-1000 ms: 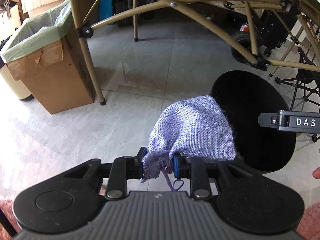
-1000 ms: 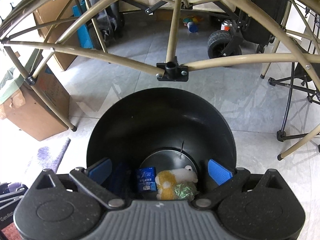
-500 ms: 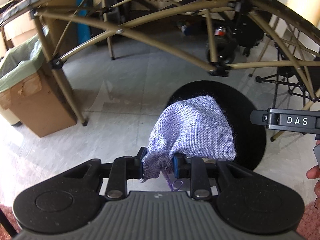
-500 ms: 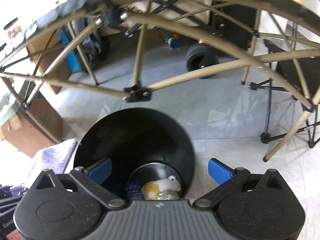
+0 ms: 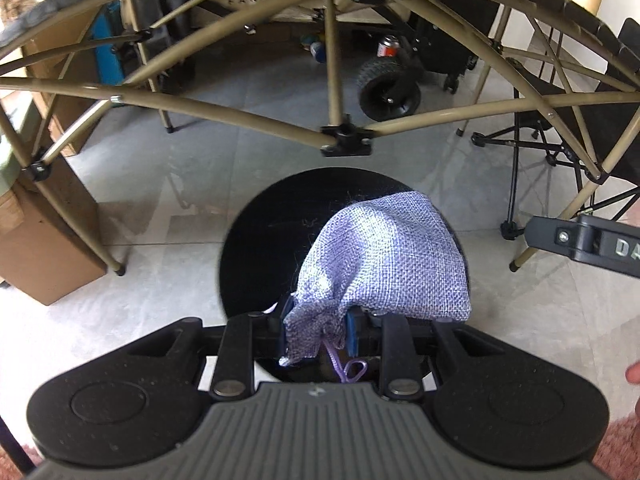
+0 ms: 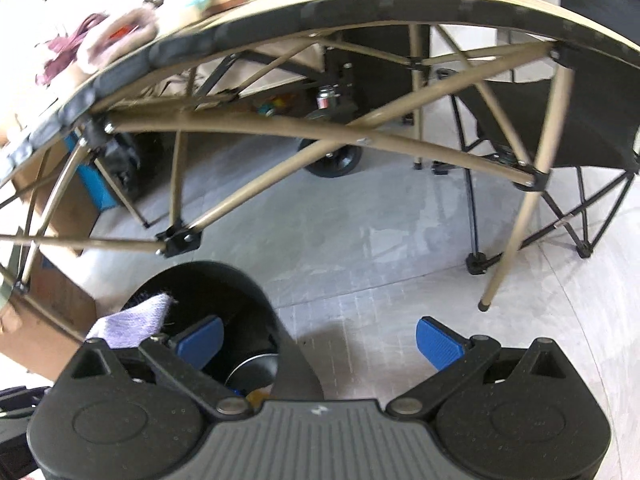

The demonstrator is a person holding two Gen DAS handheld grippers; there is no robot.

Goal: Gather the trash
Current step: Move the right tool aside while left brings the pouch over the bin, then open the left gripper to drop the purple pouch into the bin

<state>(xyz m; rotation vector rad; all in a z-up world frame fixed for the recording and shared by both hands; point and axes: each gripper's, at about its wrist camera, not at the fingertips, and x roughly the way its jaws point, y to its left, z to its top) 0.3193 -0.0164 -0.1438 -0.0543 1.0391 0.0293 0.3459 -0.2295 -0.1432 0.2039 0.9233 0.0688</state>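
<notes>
Left wrist view: left gripper (image 5: pixel 316 330) pitched steeply down toward floor, fingers clenched on gathered neck of lilac burlap pouch (image 5: pixel 384 256); pouch body hangs over open mouth of black bin (image 5: pixel 256 248). Right gripper (image 6: pixel 320 340) angled down beside same bin (image 6: pixel 192 284), fingers (image 6: pixel 438 338) spread wide, grasping nothing. Folding counter frame (image 5: pixel 344 140) stands beyond.
</notes>
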